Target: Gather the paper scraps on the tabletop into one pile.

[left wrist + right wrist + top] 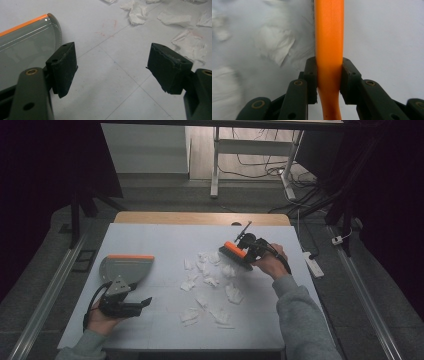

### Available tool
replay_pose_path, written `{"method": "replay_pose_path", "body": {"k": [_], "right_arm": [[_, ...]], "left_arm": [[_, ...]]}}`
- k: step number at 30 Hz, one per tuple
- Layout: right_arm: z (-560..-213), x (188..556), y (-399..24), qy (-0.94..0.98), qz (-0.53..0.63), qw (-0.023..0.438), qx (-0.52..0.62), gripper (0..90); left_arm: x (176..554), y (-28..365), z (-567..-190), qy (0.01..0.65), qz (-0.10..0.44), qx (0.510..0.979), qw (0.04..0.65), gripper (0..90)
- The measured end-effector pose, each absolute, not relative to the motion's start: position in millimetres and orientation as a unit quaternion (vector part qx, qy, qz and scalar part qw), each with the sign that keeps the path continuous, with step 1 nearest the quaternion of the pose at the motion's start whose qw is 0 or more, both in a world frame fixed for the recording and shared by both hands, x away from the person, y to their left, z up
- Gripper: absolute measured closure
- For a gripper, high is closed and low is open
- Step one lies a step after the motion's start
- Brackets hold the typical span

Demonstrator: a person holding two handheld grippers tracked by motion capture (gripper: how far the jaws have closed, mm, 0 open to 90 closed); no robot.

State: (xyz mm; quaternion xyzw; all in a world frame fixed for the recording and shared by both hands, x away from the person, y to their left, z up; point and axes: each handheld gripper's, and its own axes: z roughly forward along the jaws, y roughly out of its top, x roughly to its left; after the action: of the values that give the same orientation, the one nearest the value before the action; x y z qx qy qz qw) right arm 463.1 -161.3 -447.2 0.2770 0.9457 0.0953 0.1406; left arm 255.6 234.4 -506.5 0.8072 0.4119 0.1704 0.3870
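An orange hand brush (234, 253) with dark bristles is at the right of the white table, its bristles by the torn paper scraps (210, 281). My right gripper (248, 251) is shut on the brush; in the right gripper view both pads clamp the orange brush back (329, 45), with blurred paper scraps (275, 47) to its left. A grey dustpan (125, 268) with an orange lip lies at the left. My left gripper (145, 302) rests just in front of it, open and holding nothing. The left gripper view has the dustpan (22, 47) beside the left jaw and scraps (190, 45) farther off.
Several white paper scraps spread over the middle of the white table sheet (160, 240). A wooden table edge (200, 218) runs along the back. Beyond it stand a desk frame (216, 165) and floor cables (300, 195). A power strip (314, 265) lies off the right edge.
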Motion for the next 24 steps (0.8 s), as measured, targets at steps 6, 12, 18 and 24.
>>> {"method": "replay_pose_path", "body": {"k": [6, 12, 18, 24], "right_arm": [[-444.6, 433.1, -152.6, 0.959, 0.123, 0.102, 0.233, 70.2], [-421.9, 429.4, -163.0, 0.944, 0.185, 0.119, 0.246, 70.1], [-412.9, 458.2, -159.0, 0.931, 0.200, 0.156, 0.261, 70.0], [-429.1, 494.3, -133.1, 0.939, 0.162, 0.176, 0.246, 70.1]], "left_arm": [[255.2, 233.4, -506.6, 0.411, 0.169, 0.808, 0.386, 24.3], [255.4, 233.6, -506.8, 0.413, 0.168, 0.808, 0.386, 24.3], [256.4, 234.7, -507.9, 0.416, 0.167, 0.807, 0.386, 24.4], [257.1, 236.2, -508.6, 0.417, 0.166, 0.806, 0.387, 24.4]]}}
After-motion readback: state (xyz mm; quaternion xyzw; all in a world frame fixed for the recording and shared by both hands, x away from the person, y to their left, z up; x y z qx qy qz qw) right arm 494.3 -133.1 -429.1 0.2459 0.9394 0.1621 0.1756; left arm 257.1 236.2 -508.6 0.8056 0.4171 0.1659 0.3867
